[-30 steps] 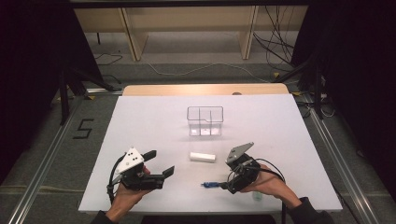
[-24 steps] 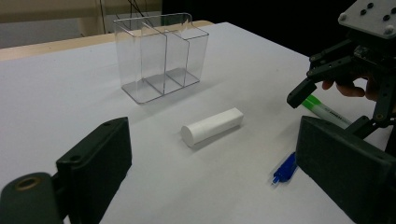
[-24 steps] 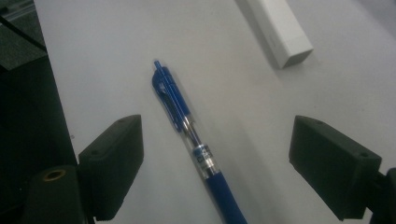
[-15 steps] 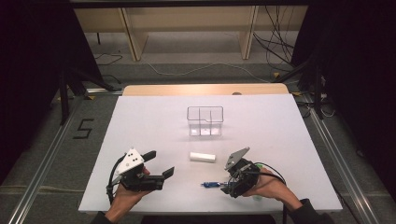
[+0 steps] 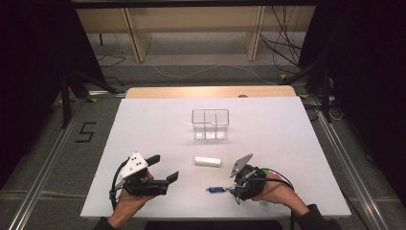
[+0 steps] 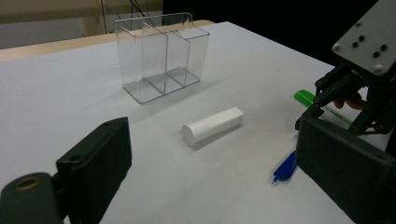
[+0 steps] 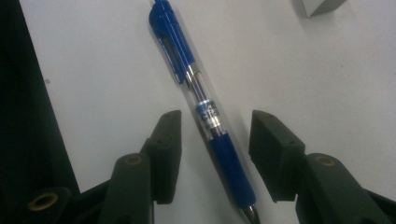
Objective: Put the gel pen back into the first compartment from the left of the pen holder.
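blue pen [image 7: 205, 116] lies between the closing, not yet clenched right claw [image 7: 215, 135]; slanted, it could be nudged and rolled aside.

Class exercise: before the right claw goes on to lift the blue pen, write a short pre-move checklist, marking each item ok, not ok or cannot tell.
1. Blue pen between the right claw's jaws, which have just been closing: ok.
2. Pads pressing on pen: not ok, gaps on both sides.
3. Pen flat on table: ok.
4. Left claw apart from pen: ok.
5. White cylinder apart from pen: ok.
6. Clear organiser upright: ok.
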Demonstrator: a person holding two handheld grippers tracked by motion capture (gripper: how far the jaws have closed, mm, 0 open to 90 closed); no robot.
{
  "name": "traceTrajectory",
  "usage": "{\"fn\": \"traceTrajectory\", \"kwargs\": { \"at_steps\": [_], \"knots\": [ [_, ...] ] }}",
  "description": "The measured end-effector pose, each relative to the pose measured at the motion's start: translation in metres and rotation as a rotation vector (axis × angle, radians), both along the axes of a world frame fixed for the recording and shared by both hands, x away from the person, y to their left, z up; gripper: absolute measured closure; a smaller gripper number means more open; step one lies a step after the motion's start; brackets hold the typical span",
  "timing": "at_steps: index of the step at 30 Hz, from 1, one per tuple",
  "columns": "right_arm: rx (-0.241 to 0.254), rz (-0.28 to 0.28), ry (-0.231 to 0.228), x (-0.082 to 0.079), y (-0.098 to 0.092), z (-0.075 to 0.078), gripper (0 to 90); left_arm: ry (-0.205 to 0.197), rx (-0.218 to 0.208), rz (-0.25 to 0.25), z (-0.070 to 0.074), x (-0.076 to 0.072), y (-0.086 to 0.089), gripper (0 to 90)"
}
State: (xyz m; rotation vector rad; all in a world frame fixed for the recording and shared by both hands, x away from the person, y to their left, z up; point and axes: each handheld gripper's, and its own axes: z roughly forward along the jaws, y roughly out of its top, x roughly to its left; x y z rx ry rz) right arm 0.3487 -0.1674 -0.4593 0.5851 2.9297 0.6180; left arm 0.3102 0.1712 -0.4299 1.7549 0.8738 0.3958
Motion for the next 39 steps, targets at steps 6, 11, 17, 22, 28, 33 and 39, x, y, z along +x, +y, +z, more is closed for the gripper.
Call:
{"fn": "traceTrajectory", "kwargs": {
  "at_steps": [6,11,17,22,28,33,39],
  "knots": [
    [-0.027,0.012,-0.008,0.0,0.0,0.0,61.2,0.0,0.008,-0.003,-0.001,0.0,-0.001,10.2],
    [-0.045,0.019,-0.009,0.0,0.001,-0.002,64.5,-0.002,0.007,-0.002,-0.001,0.0,-0.001,10.2],
    [-0.06,0.048,0.0,0.002,0.003,-0.002,70.1,0.004,0.009,-0.001,-0.001,0.001,-0.001,10.3],
    [-0.088,0.081,0.017,0.004,0.007,-0.001,72.9,0.002,0.011,-0.002,-0.001,0.0,-0.002,10.3],
    [-0.116,0.114,0.028,0.004,0.012,0.0,78.9,0.006,0.011,-0.002,-0.002,0.001,-0.002,10.3],
    [-0.138,0.137,0.014,0.003,0.014,0.001,79.6,0.007,0.015,-0.005,-0.002,0.001,-0.003,10.2],
    [-0.155,0.167,-0.016,0.0,0.016,0.002,79.9,0.005,0.018,-0.004,-0.002,0.001,-0.002,10.8]
  ]
}}
